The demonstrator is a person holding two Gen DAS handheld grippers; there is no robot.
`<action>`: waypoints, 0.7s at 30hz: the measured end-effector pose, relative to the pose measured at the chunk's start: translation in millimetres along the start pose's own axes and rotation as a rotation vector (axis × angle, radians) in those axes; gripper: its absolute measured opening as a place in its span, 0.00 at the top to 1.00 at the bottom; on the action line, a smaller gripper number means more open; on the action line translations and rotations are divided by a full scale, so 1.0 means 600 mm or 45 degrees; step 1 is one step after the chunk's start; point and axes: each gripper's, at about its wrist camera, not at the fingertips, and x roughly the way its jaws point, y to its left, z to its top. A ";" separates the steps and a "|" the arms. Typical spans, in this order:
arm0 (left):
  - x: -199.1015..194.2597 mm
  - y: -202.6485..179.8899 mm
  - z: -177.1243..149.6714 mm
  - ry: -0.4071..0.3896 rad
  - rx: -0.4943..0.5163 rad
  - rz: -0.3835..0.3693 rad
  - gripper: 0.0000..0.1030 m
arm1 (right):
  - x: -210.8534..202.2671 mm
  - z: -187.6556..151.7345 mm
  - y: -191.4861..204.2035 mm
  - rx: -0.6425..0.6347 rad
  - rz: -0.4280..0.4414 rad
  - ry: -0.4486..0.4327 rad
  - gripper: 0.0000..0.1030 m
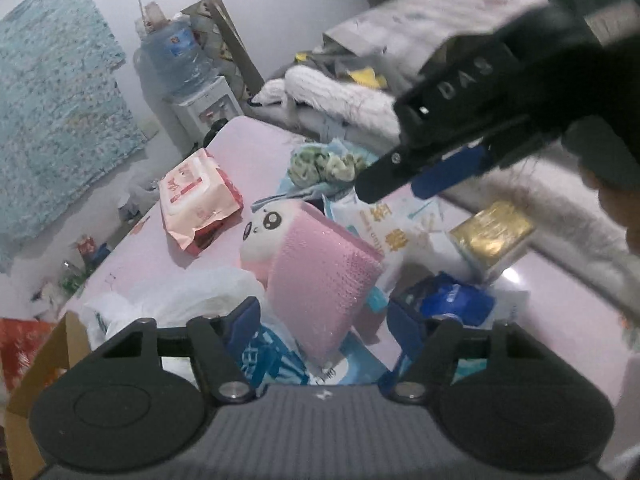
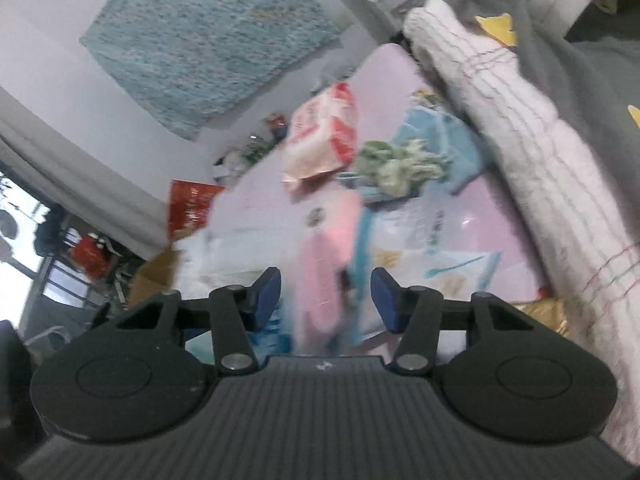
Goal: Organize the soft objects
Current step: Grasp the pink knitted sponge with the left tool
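Note:
A pink plush toy with a white face (image 1: 316, 264) stands between the blue pads of my left gripper (image 1: 324, 320), which is open around its lower end. The toy shows blurred in the right wrist view (image 2: 324, 264). My right gripper (image 2: 325, 292) is open and empty above the pile; it also shows in the left wrist view (image 1: 424, 172) at the upper right. A green and white cloth ball (image 1: 320, 164) lies on a blue cloth (image 2: 436, 140) on the pink table (image 1: 260, 140).
A red and white wipes pack (image 1: 198, 196), white tissue packs (image 1: 392, 224), a gold box (image 1: 492, 232), a blue pack (image 1: 456, 300) and a white plastic bag (image 1: 176, 296) lie on the table. A white knit blanket (image 2: 540, 168) borders its right side. A cardboard box (image 1: 44, 364) stands at left.

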 end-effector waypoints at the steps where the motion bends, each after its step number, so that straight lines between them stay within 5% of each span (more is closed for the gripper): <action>1: 0.007 -0.003 0.001 0.011 0.014 0.017 0.34 | 0.008 0.004 -0.009 -0.003 -0.011 0.004 0.50; 6: 0.050 -0.011 0.010 0.064 0.030 0.055 0.43 | 0.032 0.021 -0.030 -0.045 -0.023 0.035 0.48; 11: 0.036 0.002 0.009 0.027 -0.012 -0.027 0.73 | 0.021 0.028 -0.036 -0.129 -0.032 0.042 0.37; 16: 0.008 0.026 0.000 -0.046 -0.037 -0.024 0.78 | 0.012 0.028 -0.015 -0.368 -0.080 0.072 0.19; 21: -0.003 0.063 0.001 -0.061 -0.137 -0.004 0.79 | 0.026 0.003 0.030 -0.757 -0.188 0.141 0.12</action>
